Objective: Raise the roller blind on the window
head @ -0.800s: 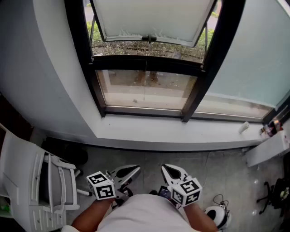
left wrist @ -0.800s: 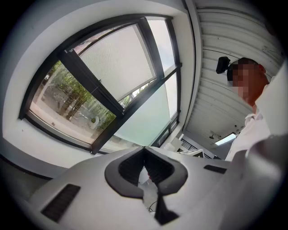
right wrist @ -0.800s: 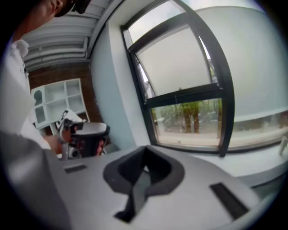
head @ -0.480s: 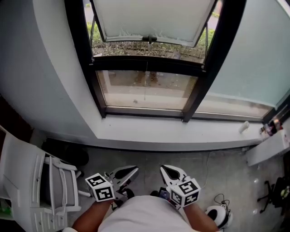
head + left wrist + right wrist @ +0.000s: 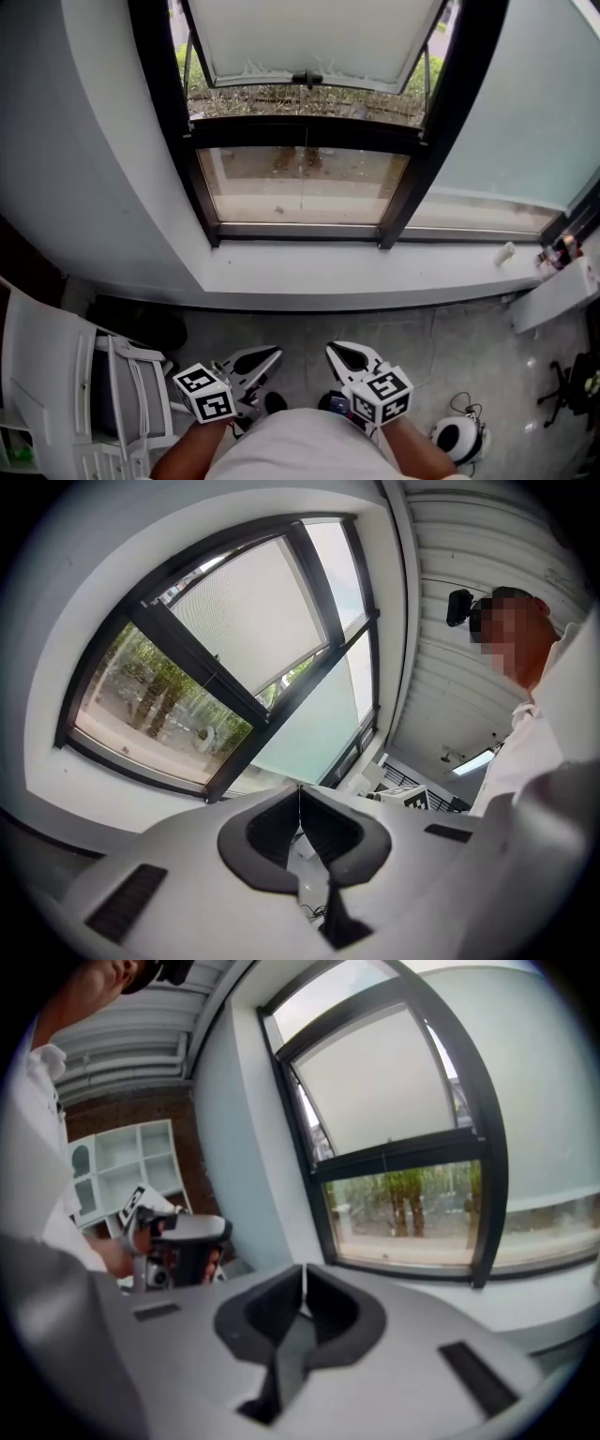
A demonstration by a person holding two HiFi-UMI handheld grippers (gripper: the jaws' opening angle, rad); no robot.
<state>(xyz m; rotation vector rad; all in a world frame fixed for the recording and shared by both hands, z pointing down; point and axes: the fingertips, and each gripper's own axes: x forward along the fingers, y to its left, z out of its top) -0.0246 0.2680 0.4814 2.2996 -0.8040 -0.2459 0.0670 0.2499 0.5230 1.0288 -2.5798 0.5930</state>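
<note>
The left hand-held gripper (image 5: 274,353) is shut tight. Its two jaws touch and nothing is between them. The right hand-held gripper (image 5: 333,348) is just the same, closed and empty. Both are held low, close to the person's tummy, and both point up toward 12 o'clock. They sit near each other over the gray floor (image 5: 403,328).

Going out from them toward 12 o'clock, the white window sill (image 5: 375,277) comes first. Past it is the window (image 5: 178,150) with its thick black frame. At 9 o'clock, down by the floor, stands a white chair (image 5: 56,375).

The roller blind (image 5: 314,37) is the pale white sheet at the very top of the window, at 12 o'clock and well apart from both grippers. It covers the top part only. The lower glass (image 5: 253,183) is bare, and you can see the ground and plants outside. A thin cord (image 5: 302,183) hangs down the middle of that glass. I think it is for pulling the blind, but it is too small to be sure.

So how far along is the job? The blind looks partly up already, because the lower glass is not covered. The top part has yet to go up. No gripper is touching the blind or the cord. I think the next thing is to reach up to the window and take hold of the cord.
</note>
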